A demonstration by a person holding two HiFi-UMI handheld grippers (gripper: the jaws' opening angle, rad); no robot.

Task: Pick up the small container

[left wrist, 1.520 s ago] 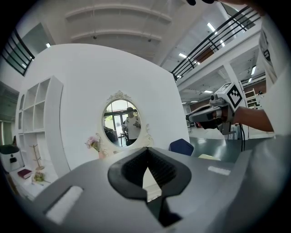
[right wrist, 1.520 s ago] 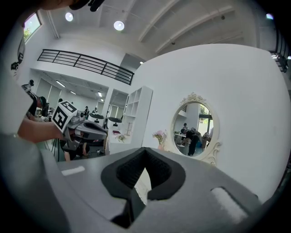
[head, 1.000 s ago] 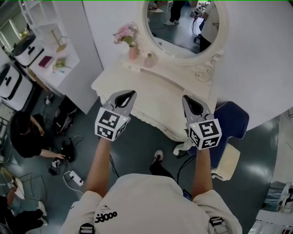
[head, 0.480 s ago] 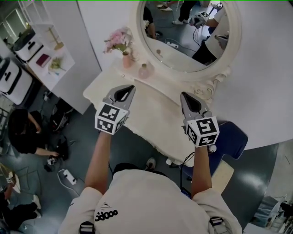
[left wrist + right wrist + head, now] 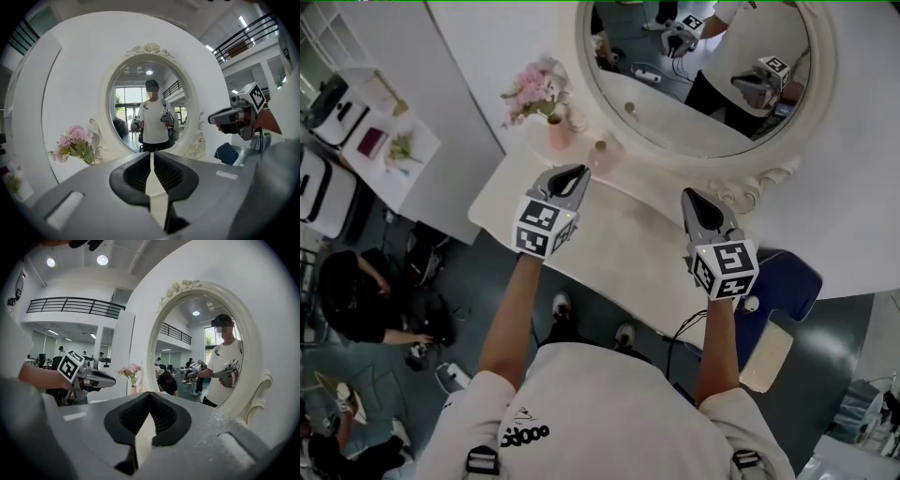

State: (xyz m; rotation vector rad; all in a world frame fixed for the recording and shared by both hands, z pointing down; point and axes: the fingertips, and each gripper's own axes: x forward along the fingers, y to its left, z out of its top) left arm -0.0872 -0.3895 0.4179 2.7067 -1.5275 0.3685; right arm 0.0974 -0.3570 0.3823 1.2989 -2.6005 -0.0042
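The small pink container stands at the back of the cream dressing table, under the mirror and next to a pink vase of flowers. My left gripper hovers over the table just short of the container; its jaws are opening, a narrow slit shows at the tips and nothing is between them. My right gripper hangs over the table's right part, shut and empty. Both gripper views miss the container; the right gripper view shows the left gripper and the flowers.
A big oval mirror in a carved frame rises behind the table. A blue chair stands at the table's right end. At the left are a white shelf unit and a person crouching on the floor among cables.
The person has stepped closer to the table. Both grippers now reach over its top, and the left one has come near the pink container.
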